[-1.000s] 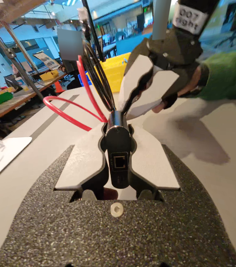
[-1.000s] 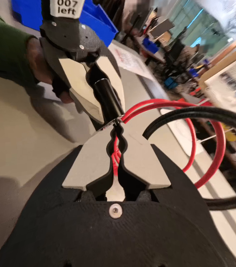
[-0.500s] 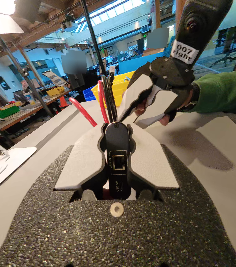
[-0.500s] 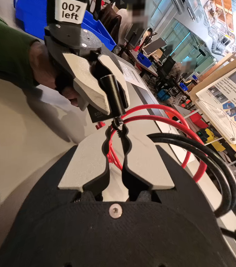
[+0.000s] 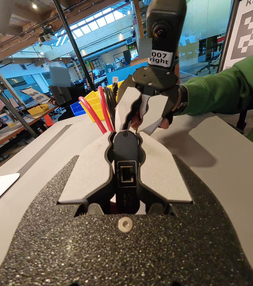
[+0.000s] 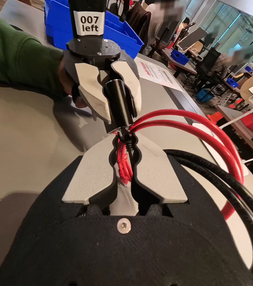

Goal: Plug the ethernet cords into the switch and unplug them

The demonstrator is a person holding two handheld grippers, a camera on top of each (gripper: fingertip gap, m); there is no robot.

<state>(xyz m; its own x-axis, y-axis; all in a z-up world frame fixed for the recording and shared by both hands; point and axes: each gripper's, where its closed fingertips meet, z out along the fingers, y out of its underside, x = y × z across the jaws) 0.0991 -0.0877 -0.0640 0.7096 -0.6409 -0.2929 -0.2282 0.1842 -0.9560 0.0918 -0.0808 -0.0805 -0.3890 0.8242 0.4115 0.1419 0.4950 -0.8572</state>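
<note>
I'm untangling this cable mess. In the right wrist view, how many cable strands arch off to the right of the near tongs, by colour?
Red strands: 2
Black strands: 2
Total: 4

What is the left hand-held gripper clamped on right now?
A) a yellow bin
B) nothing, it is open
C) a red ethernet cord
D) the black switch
D: in the left wrist view the left hand-held gripper is shut on the black switch, whose empty port faces the camera.
</note>
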